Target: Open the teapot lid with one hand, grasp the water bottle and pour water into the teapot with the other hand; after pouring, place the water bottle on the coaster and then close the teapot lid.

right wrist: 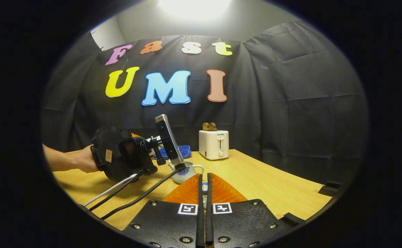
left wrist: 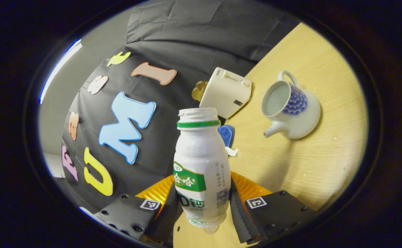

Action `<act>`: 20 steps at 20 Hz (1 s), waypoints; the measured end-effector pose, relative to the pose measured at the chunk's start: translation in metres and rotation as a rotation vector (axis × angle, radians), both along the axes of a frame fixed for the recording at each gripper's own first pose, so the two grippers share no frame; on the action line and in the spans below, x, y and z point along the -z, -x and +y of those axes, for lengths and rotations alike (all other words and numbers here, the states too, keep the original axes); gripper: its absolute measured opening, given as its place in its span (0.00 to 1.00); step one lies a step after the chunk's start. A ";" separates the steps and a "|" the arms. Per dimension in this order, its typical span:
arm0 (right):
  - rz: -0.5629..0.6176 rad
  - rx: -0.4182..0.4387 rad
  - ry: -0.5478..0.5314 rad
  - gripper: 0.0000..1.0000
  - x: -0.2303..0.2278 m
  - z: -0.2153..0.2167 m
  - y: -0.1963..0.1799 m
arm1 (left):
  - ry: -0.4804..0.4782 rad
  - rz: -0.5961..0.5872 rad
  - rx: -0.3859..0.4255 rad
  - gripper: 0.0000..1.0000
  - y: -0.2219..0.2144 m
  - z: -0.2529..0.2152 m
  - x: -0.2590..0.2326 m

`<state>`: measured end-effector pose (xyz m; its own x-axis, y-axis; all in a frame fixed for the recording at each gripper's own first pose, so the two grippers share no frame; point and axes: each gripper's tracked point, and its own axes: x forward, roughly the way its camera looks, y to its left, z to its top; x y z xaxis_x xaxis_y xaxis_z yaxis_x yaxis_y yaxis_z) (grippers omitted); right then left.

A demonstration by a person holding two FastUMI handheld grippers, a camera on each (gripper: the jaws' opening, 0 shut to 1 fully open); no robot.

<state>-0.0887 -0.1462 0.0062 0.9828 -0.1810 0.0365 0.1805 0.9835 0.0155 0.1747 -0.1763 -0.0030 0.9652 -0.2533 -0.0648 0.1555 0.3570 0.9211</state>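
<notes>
Wooden surface (left wrist: 325, 165) carries everything, and your left tool (left wrist: 201, 206) is clamped on the water bottle (left wrist: 201, 162), both fingers pressing its lower body, with the neck open and no cap on it. Ahead and to the right of that tool sits the teapot (left wrist: 290, 110), lid off, its mouth open toward the bottle and its inside pale; whether water already stands in it cannot be told. Beyond the bottle's neck lies a white toaster (left wrist: 226, 91) and, nearer, a blue coaster (left wrist: 226, 132) partly hidden behind the bottle. The bottle reads as opaque, so its fill is not visible. Your right tool (right wrist: 204, 193) has its fingers drawn nearly together around something small and pale, probably the lid, though that is too hidden to confirm. Judging by this, the pouring step is in hand: you next need to bring the bottle's neck over the teapot's mouth and tip it steadily.
</notes>
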 end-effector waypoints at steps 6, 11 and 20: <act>-0.021 0.024 0.005 0.02 -0.006 -0.012 0.005 | -0.164 -0.057 0.033 0.81 0.003 -0.017 0.000; -0.033 0.019 0.021 0.02 -0.009 -0.011 0.008 | -0.243 -0.082 0.055 0.81 0.005 -0.028 -0.003; -0.039 0.024 0.018 0.02 -0.013 -0.016 0.011 | -0.410 -0.131 0.075 0.81 -0.002 -0.033 -0.008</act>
<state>-0.0993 -0.1622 0.0190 0.9759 -0.2038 0.0780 0.2040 0.9790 0.0051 0.1768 -0.2089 0.0055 0.9519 -0.3019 -0.0528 0.0393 -0.0506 0.9979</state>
